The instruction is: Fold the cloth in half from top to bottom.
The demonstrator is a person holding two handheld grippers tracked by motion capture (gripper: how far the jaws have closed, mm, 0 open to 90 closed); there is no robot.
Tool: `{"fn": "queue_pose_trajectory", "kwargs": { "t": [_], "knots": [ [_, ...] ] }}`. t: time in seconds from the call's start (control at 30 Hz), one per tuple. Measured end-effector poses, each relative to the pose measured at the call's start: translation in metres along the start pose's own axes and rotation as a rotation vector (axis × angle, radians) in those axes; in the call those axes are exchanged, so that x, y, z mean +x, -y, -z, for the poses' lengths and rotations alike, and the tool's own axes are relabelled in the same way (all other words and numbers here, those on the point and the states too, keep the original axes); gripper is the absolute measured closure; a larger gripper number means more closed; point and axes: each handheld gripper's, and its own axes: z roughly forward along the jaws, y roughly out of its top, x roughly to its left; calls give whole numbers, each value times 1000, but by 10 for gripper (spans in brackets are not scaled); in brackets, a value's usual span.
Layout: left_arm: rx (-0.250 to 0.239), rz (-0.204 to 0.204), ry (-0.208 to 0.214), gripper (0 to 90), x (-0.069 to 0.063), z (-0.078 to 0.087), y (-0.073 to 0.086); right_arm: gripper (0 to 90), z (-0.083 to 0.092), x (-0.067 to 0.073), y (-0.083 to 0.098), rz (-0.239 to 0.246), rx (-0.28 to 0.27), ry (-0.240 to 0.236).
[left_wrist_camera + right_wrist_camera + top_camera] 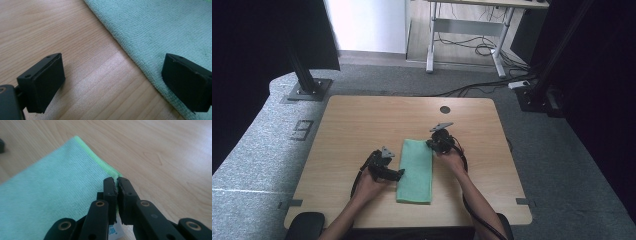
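From the high view, the folded green cloth (415, 171) lies lengthwise near the middle of the surface (362, 120), its near end close to the near edge. My left claw (398, 174) sits at its left edge, my right claw (432, 145) at its far right corner.

In the left gripper view, my left claw (112, 82) stands wide open, 1 jaw over bare wood, the other over the cloth (162, 32), gripping nothing.

In the right gripper view, my right claw (117, 185) is pinched shut on the cloth (50, 192) at its corner hem. I judge the bite shallow: a quick pull could slip the hem free, or lift just 1 layer and spoil the fold.

The cloth is mint terry with a brighter green stitched border, flat and smooth; a white label peeks out beneath the jaws.
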Motion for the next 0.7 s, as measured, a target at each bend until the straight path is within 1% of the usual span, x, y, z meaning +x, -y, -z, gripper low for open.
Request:
{"fn": "queue_pose_trajectory", "kwargs": {
  "t": [0.07, 0.13, 0.2, 0.4, 0.53, 0.6, 0.63, 0.67, 0.7],
  "knots": [
    [0, 1, 0, 47, 0, 0, 0, 846, 3, 0, -1, 6, -4, -3],
    [1, 2, -1, 47, 0, 0, 0, 845, 14, 4, -7, 24, -23, -22],
    [0, 3, -2, 46, 0, 0, 0, 845, 17, 5, -9, 25, -26, -26],
    [1, 3, -3, 46, 0, 0, 0, 843, 40, 17, -16, 83, -56, -46],
    [1, 4, -4, 46, -1, 0, 0, 842, 53, 23, -17, 103, -71, -65],
    [1, 5, -4, 46, -1, 0, 0, 842, 64, 29, -15, 124, -89, -83],
    [1, 4, -5, 46, -1, 0, 0, 842, 64, 29, -15, 124, -89, -83],
    [0, 5, -5, 46, -1, 0, 0, 841, 71, 33, -13, 134, -96, -96],
    [0, 5, -5, 46, -1, 0, 0, 841, 71, 33, -13, 134, -96, -96]
  ]
}}
